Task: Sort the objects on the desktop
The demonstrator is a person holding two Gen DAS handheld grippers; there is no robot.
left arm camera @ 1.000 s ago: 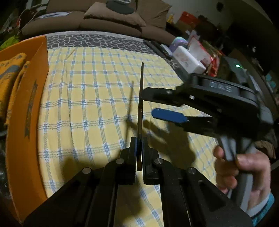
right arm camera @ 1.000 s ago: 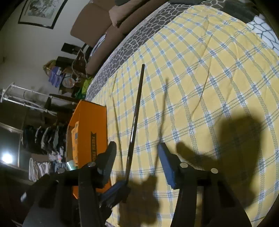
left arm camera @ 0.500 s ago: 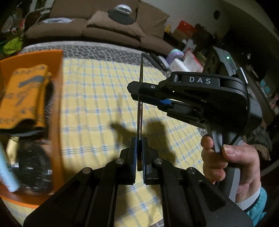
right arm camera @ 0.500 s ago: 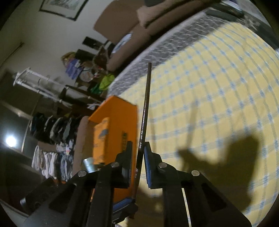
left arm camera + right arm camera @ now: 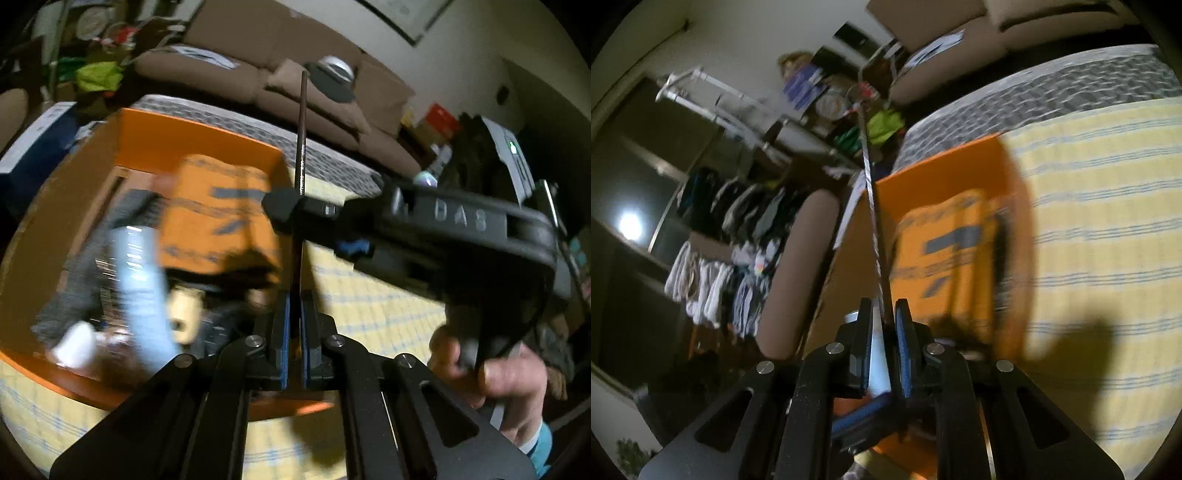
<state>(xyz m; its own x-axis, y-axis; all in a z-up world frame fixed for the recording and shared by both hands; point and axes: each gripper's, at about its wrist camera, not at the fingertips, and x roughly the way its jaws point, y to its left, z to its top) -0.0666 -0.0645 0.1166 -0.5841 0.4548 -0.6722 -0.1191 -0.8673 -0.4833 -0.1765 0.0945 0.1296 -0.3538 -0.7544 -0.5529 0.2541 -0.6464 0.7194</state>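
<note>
Step in hand: carrying a thin dark stick (image 5: 302, 147) (pencil or brush handle, cannot tell which) to the orange box (image 5: 192, 136) for sorting. Both grippers pinch it. Left gripper (image 5: 291, 325) has fingers pressed together on the stick's lower end. Right gripper (image 5: 286, 212) comes in from the right of the left view and pinches the stick higher up; in its own view, right gripper (image 5: 882, 343), fingers closed on the stick (image 5: 873, 206), which runs up and away from them. The stick is in the air, over the near-right part of the box, above its clutter: a folded orange item (image 5: 221, 221), a pale blue blurred tube (image 5: 140, 280). The box sits on the yellow checked cloth (image 5: 376, 306) of the worktop.

Next move, as a judgement: lower the stick into the box and let go with both grippers; a double grip needs a matched release or the stick twists.

Versus a second earlier: the right fingers were spread, not on the stick; the box was at the frame edge, now it fills the left view. Heavy motion blur.
</note>
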